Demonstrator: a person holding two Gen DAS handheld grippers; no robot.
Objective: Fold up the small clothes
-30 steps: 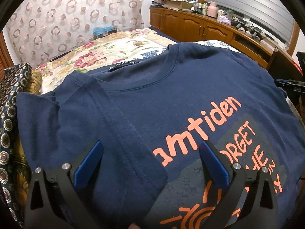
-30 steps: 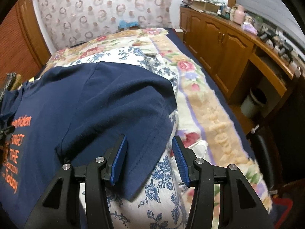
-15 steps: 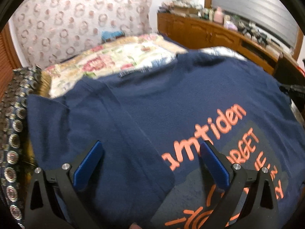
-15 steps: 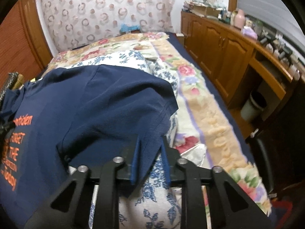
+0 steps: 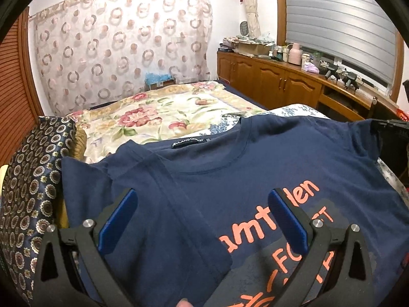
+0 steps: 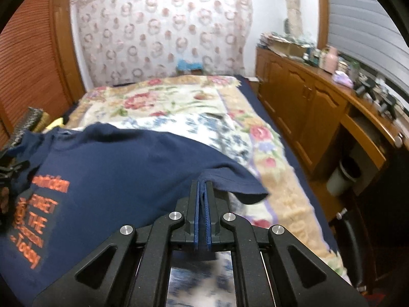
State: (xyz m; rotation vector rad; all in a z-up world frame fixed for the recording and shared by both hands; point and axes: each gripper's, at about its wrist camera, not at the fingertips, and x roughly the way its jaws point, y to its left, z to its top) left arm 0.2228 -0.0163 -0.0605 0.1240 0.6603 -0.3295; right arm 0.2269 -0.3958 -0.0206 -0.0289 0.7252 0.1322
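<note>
Right claw [image 6: 202,192] pinches the sleeve [image 6: 230,179] of the navy T-shirt [image 5: 255,166] spread on the bed [image 5: 158,112], left claw [image 5: 204,220] gapes empty above it — better carry that sleeve across flat, no bunching.

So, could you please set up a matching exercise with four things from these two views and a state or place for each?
Things:
1. left gripper
2. right gripper
3. navy T-shirt
4. pink bottle

States or places:
A. spread on the bed, print facing up
B. shut on the T-shirt's sleeve
C. standing on the wooden sideboard
D. open above the cloth

Pairs: 1-D, 2-B, 3-A, 4-C
</note>
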